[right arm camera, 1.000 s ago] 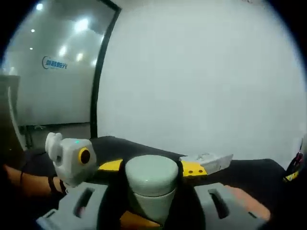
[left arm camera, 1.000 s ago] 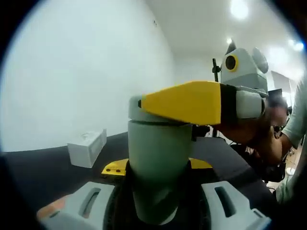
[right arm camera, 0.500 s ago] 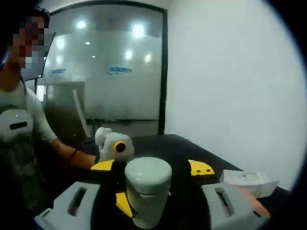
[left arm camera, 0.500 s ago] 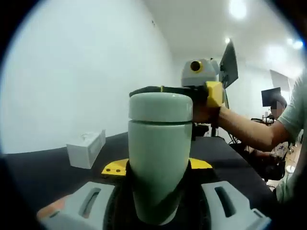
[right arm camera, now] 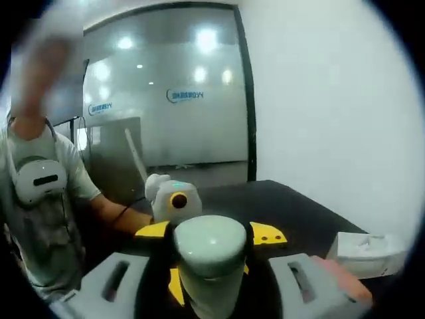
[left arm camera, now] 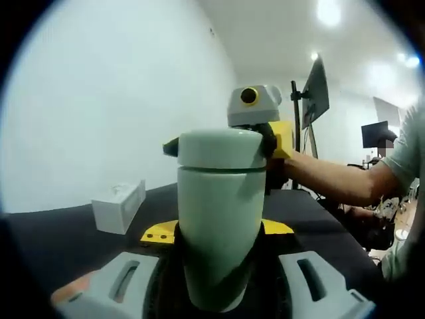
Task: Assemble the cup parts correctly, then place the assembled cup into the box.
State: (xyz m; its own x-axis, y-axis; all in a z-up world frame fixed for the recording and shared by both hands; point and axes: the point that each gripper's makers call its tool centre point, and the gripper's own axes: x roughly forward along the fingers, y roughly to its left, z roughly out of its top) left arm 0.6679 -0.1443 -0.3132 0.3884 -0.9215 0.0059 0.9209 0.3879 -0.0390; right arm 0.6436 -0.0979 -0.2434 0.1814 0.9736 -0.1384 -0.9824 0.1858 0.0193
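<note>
The left tool grips the body of the pale green, smooth-sided lidded cup, its grey jaws pressed to either side low down, the cup upright above the black worktop. At the cup's lid, the right tool closes around the rounded cap, with its yellow jaws showing past the lid in the left gripper view. I judge the step in hand to be seating or tightening the lid; the next move calls for the right tool to let go, then the cup to be carried to the box.

Left of the cup, the left gripper view shows a small white rectangular box lying on the worktop. The right gripper view shows the same box right of the cup, plus a glass partition behind the cup, and the left tool beyond the cup.
</note>
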